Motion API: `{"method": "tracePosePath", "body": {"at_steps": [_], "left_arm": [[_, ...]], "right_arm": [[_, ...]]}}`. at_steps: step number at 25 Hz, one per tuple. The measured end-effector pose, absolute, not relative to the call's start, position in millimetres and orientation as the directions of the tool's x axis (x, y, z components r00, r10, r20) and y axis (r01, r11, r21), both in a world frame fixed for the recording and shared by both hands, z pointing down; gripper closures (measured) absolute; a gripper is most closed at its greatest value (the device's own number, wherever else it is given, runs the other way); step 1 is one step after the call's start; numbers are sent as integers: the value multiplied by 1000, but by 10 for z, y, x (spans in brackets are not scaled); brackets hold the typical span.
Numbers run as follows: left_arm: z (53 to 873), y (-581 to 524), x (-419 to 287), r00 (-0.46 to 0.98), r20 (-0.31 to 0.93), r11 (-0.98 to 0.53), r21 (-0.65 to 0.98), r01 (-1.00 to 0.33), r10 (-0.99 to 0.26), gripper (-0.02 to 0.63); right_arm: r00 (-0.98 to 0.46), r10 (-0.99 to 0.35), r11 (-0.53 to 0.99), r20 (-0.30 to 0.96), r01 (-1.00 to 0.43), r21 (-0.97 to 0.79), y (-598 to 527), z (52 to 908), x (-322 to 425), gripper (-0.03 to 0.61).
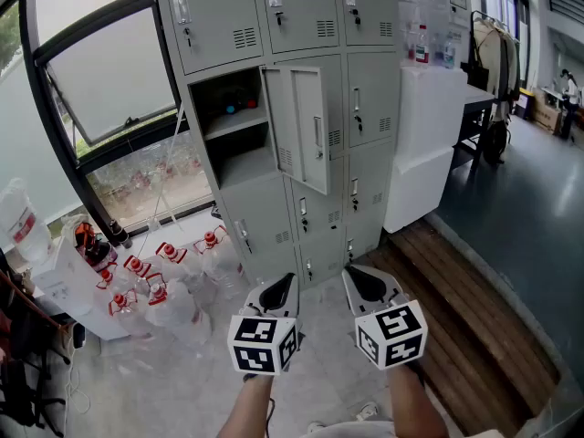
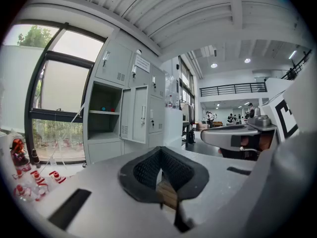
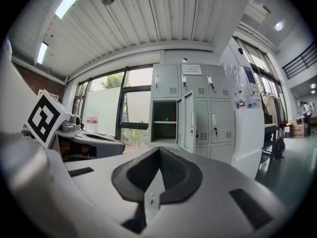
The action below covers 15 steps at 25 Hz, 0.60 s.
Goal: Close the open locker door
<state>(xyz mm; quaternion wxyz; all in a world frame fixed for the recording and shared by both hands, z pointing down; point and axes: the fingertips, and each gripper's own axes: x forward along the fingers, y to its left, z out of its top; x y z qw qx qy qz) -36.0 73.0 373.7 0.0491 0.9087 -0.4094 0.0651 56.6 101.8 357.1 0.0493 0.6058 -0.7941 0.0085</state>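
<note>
A bank of grey lockers (image 1: 274, 26) stands ahead of me. One door (image 1: 301, 126) in the middle row hangs open to the right of its compartment (image 1: 233, 121), which holds a shelf with small coloured things on it. Both grippers are low and well short of the lockers, above the floor. My left gripper (image 1: 278, 292) is shut and holds nothing. My right gripper (image 1: 365, 283) is shut and holds nothing too. The left gripper view shows the open door (image 2: 136, 114) far beyond the meeting pads (image 2: 148, 170). In the right gripper view the door (image 3: 188, 122) stands straight ahead.
Bottles with red caps (image 1: 137, 276) crowd the floor at the left below the window (image 1: 100, 80). A white cabinet (image 1: 424, 135) stands against the lockers' right side. A wooden platform (image 1: 456, 308) runs along the right. People stand far off in the hall.
</note>
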Motion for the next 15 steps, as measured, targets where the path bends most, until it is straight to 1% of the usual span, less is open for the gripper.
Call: {"method": "tracePosePath", "body": {"at_steps": [6, 15], "left_arm": [[3793, 727, -427, 657, 164, -660, 47, -750, -736, 607], [3846, 621, -440, 664, 171, -667, 51, -744, -728, 607]], "right_arm": [[-219, -973, 221, 71, -975, 33, 1034, 3603, 577, 574], [-209, -975, 211, 81, -977, 18, 956, 3667, 572, 574]]}}
